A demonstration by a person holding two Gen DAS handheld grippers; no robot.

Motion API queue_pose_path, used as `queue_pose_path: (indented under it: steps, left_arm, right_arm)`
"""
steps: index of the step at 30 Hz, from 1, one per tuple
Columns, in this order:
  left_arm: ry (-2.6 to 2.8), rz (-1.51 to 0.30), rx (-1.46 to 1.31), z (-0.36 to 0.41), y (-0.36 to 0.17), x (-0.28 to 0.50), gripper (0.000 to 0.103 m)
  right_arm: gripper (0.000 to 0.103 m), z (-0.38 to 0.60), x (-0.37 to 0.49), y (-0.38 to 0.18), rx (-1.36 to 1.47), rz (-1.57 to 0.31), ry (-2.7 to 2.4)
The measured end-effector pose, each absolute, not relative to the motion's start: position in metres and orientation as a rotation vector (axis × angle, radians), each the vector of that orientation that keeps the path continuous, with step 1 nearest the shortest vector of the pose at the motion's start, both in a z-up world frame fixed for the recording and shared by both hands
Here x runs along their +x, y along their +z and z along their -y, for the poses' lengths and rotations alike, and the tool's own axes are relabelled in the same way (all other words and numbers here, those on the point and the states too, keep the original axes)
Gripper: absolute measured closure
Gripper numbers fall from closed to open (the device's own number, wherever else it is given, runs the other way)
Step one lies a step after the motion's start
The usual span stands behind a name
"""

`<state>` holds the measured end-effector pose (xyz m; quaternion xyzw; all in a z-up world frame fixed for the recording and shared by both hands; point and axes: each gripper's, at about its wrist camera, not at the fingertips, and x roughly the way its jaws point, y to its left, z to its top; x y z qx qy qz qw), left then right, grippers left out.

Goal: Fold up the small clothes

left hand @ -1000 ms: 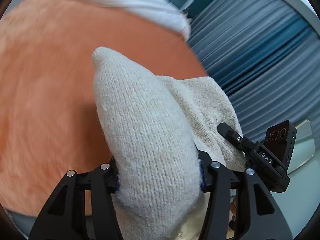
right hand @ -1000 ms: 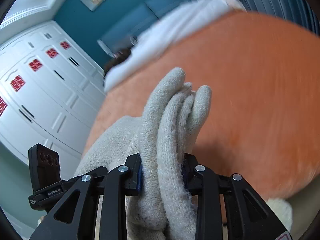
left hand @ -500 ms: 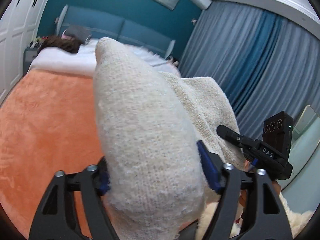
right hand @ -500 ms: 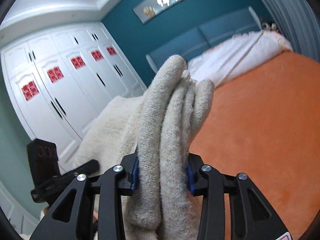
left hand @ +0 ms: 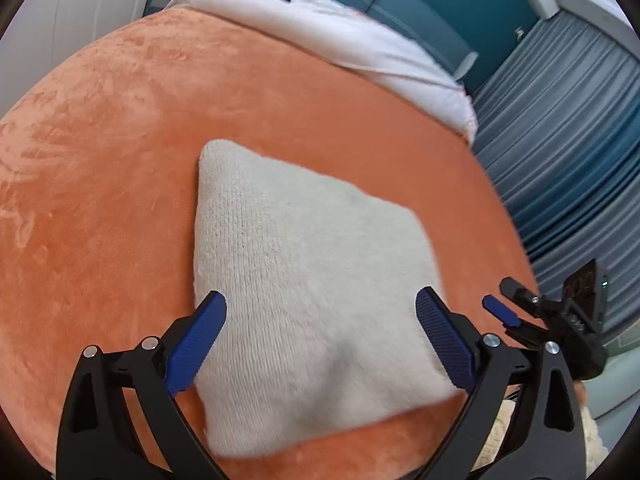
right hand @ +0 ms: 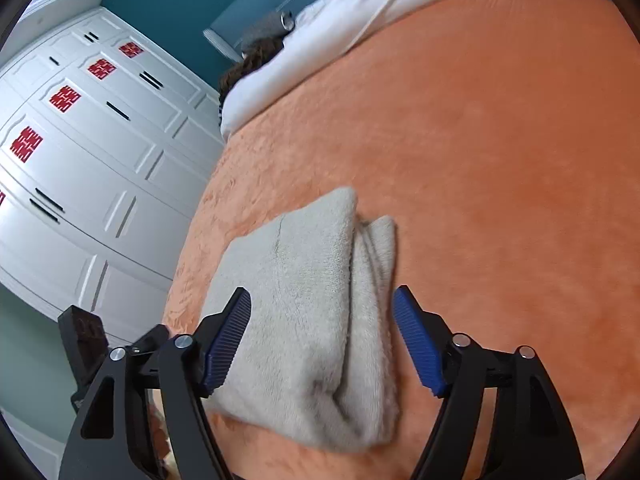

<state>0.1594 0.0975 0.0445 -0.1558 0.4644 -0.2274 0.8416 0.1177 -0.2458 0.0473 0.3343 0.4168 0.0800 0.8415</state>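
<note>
Bed: your orange blanket [left hand: 120, 160] fills both views, with a white sheet [left hand: 340, 36] at its far end.
Knit garment: the cream knit [left hand: 312, 288] lies folded on the blanket, straight ahead of both tongs and reaching in between their tips; from your right wrist its stacked layers [right hand: 320, 300] show at the right-hand edge.
Long axis: it appears to run away from you, towards the sheet.
Nearer hand: you cannot tell; each tong has one near corner in front of it.
Left gripper [left hand: 320, 344]: jaws wide, pads clear of the knit, holding nothing.
Right gripper [right hand: 324, 340]: jaws spread, a little less wide, cloth between the pads; on the left the cloth sits close to the pad, so you cannot rule out a brush.
Change: a second ago both tongs pinched the knit off the bed; the jaws have just been opening, and it now rests on the blanket.
</note>
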Motion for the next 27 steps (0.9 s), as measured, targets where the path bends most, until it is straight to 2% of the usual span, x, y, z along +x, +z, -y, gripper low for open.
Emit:
queue_pose_path:
  steps: [4, 6, 7, 8, 11, 15, 17, 21, 22, 24, 25, 26, 27]
  left_arm:
    - [-0.414, -1.112, -0.337, -0.093, 0.005, 0.189, 0.01]
    - [-0.42, -1.109, -0.36, -0.094, 0.001, 0.19, 0.01]
    - [-0.438, -1.1, -0.374, -0.094, 0.002, 0.189, 0.016]
    - [-0.452, -1.092, -0.376, -0.094, 0.006, 0.19, 0.034]
    - [-0.508, -1.014, -0.344, -0.091, 0.034, 0.19, 0.061]
    - [-0.587, -0.885, -0.356, -0.088, 0.077, 0.194, 0.069]
    - [-0.615, -0.872, -0.35, -0.079, 0.08, 0.199, 0.068]
    - [-0.502, -1.034, -0.235, -0.053, 0.032, 0.213, 0.069]
    - [-0.513, -1.045, -0.287, -0.055, 0.025, 0.208, 0.066]
    - [-0.498, -1.017, -0.344, -0.066, 0.028, 0.194, 0.048]
    - [-0.487, -1.005, -0.369, -0.072, 0.03, 0.186, 0.034]
    - [-0.482, -0.999, -0.401, -0.077, 0.031, 0.178, 0.025]
    - [-0.491, -0.997, -0.449, -0.082, 0.029, 0.171, 0.021]
  right_arm:
    - [0.029, 0.218, 0.157, 0.001, 0.685, -1.04, 0.154]
    - [0.037, 0.205, 0.166, -0.018, 0.692, -1.099, 0.164]
    - [0.053, 0.2, 0.169, -0.021, 0.682, -1.099, 0.173]
    - [0.065, 0.198, 0.169, -0.02, 0.667, -1.085, 0.18]
    - [0.076, 0.2, 0.171, 0.019, 0.655, -0.965, 0.223]
    - [0.08, 0.213, 0.162, 0.076, 0.591, -0.781, 0.239]
    - [0.079, 0.226, 0.161, 0.073, 0.565, -0.762, 0.193]
    - [0.076, 0.248, 0.176, -0.007, 0.531, -1.026, 0.019]
    - [0.075, 0.253, 0.17, -0.009, 0.558, -1.0, 0.026]
    - [0.071, 0.261, 0.157, 0.003, 0.632, -0.943, 0.063]
    - [0.069, 0.263, 0.154, 0.006, 0.639, -0.936, 0.062]
    - [0.062, 0.264, 0.152, 0.009, 0.627, -0.941, 0.063]
    - [0.058, 0.265, 0.152, 0.008, 0.614, -0.951, 0.066]
